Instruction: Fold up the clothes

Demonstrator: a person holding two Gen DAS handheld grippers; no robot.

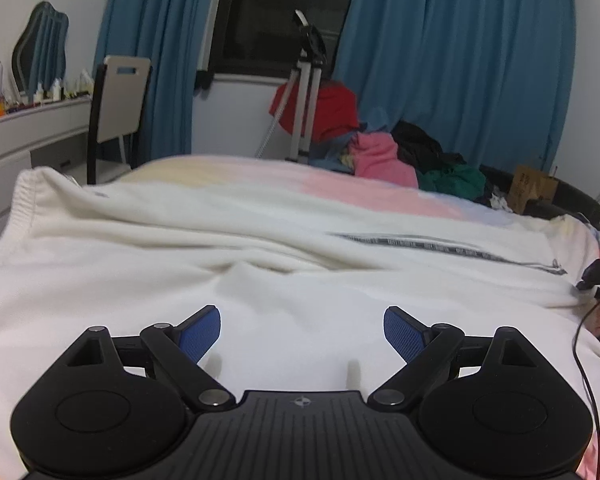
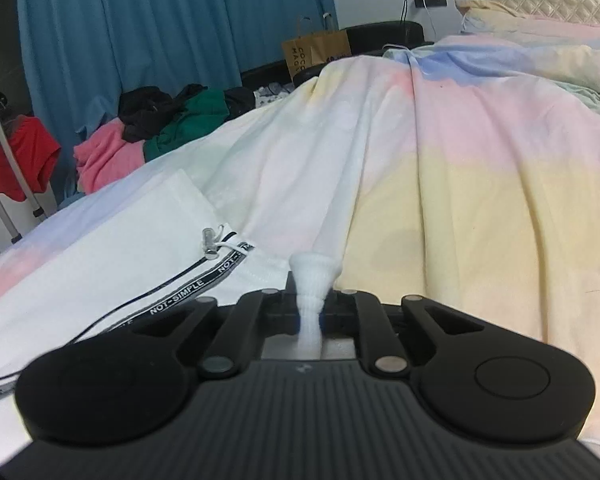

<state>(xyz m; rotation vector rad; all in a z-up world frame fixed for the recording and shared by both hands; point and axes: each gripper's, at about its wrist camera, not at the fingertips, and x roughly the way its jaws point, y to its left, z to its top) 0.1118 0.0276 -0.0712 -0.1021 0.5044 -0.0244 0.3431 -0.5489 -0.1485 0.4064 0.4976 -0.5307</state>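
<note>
A white garment (image 1: pixel 260 248) lies spread across the bed (image 1: pixel 380 188), which is covered in a pastel sheet of pink, yellow and blue. In the left wrist view its long axis runs across the picture, from a ribbed hem (image 1: pixel 24 200) at the far left toward the right edge, and a black-and-white printed stripe (image 1: pixel 448 248) follows that same line along its right half. The cloth is rumpled, with a soft ridge across its middle.

The left gripper (image 1: pixel 302 330) hovers low over the near part of the white garment with its jaws spread wide; the blue pads (image 1: pixel 200 332) hold nothing, and the cloth lies flat beneath and ahead of them.

The right gripper (image 2: pixel 310 304) has its jaws pressed together on a bunched, ribbed bit of the white garment, which sticks up as a small tuft between them. From this view the stripe, reading "NOT-SIMPLE" (image 2: pixel 192 292), runs diagonally from lower left toward the jaws, ending just left of them beside a drawstring (image 2: pixel 216 244) with metal tips.

A pile of clothes (image 1: pixel 400 152) in red, pink, black and green sits beyond the bed before blue curtains (image 1: pixel 460 60), near a tripod (image 1: pixel 306 92).
</note>
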